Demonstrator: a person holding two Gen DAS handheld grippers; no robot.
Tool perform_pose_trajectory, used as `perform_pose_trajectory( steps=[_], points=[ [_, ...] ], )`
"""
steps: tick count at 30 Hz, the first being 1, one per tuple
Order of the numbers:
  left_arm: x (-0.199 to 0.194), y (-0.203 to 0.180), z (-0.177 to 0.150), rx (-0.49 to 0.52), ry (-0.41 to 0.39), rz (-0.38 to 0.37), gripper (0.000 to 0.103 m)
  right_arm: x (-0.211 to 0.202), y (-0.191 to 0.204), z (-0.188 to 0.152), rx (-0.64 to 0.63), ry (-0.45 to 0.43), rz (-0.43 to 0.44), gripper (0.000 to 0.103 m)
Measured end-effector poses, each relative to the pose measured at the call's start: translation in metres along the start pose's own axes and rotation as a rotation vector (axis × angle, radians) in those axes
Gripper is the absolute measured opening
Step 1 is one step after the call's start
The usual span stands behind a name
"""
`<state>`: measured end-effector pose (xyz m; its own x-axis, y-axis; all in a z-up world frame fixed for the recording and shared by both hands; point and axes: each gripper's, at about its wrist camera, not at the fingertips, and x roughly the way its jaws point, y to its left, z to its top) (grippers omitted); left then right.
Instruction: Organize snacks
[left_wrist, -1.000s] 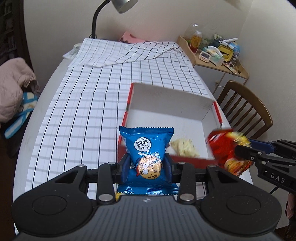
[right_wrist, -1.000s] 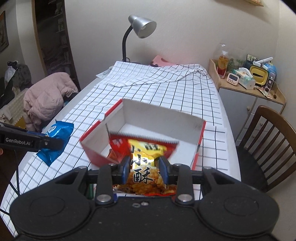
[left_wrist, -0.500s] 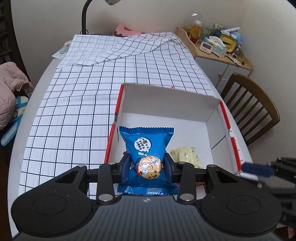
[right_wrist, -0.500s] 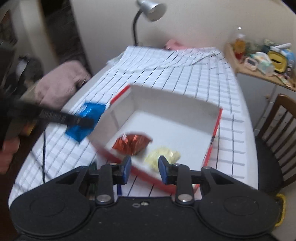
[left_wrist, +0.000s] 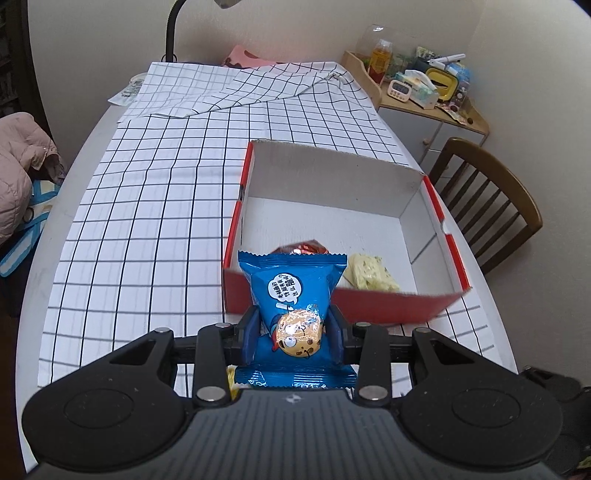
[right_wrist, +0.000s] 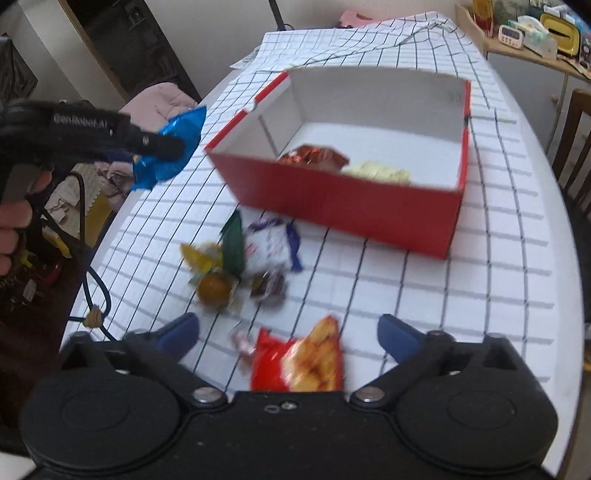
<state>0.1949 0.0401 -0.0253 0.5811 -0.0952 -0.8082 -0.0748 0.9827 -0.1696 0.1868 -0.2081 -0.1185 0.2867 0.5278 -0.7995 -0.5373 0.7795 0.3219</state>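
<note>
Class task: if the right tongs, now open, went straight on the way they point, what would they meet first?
Probably the red-and-yellow snack bag lying on the checked cloth between the right tongs; depth is unclear.

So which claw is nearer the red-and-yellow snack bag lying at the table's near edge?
Right. The open right claw hovers directly over the red-and-yellow snack bag; the left claw, gripping the blue cookie packet, sits off left beside the red cardboard box.

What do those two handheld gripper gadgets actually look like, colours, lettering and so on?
Both are matte black plastic. Each wide body has two round discs, silver bolts and blue fingers. The left gripper has a ribbed top with a small logo; from the side it reads "GenRobot.AI" in white, with a black cable hanging below. The right gripper looks alike. A bare hand holds the left one; no sleeve shows.
</note>
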Motion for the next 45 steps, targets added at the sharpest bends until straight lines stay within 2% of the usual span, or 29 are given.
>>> perform_pose_trajectory(
  steps=[6, 8, 10, 18, 22, 25, 28, 35, 45],
  points=[
    [-0.006, 0.006, -0.021, -0.002, 0.015, -0.005, 0.037, 0.024, 0.023, -0.025, -0.065, 0.061, -0.054, 0.102],
    [-0.005, 0.009, -0.028, -0.004, 0.024, 0.003, 0.037, 0.034, 0.028, -0.031, -0.084, 0.071, -0.079, 0.097],
    [-0.005, 0.012, -0.034, -0.010, 0.032, 0.008, 0.037, 0.041, 0.030, -0.034, -0.085, 0.075, -0.104, 0.092],
    [-0.008, 0.022, -0.048, -0.023, 0.044, 0.023, 0.037, 0.057, 0.029, -0.037, -0.074, 0.088, -0.157, 0.091],
    [-0.008, 0.024, -0.051, -0.028, 0.047, 0.025, 0.037, 0.060, 0.025, -0.037, -0.083, 0.088, -0.209, 0.071],
    [-0.007, 0.024, -0.051, -0.030, 0.048, 0.027, 0.037, 0.057, 0.021, -0.035, -0.068, 0.076, -0.190, 0.063],
    [-0.006, 0.024, -0.050, -0.031, 0.049, 0.026, 0.037, 0.052, 0.020, -0.032, -0.065, 0.062, -0.200, 0.061],
    [-0.008, 0.022, -0.042, -0.030, 0.039, 0.019, 0.037, 0.019, 0.020, -0.013, -0.044, 0.001, -0.205, 0.060],
    [-0.012, 0.007, -0.007, -0.016, -0.018, 0.011, 0.037, -0.027, 0.015, 0.043, -0.044, -0.129, -0.205, 0.060]
  ],
)
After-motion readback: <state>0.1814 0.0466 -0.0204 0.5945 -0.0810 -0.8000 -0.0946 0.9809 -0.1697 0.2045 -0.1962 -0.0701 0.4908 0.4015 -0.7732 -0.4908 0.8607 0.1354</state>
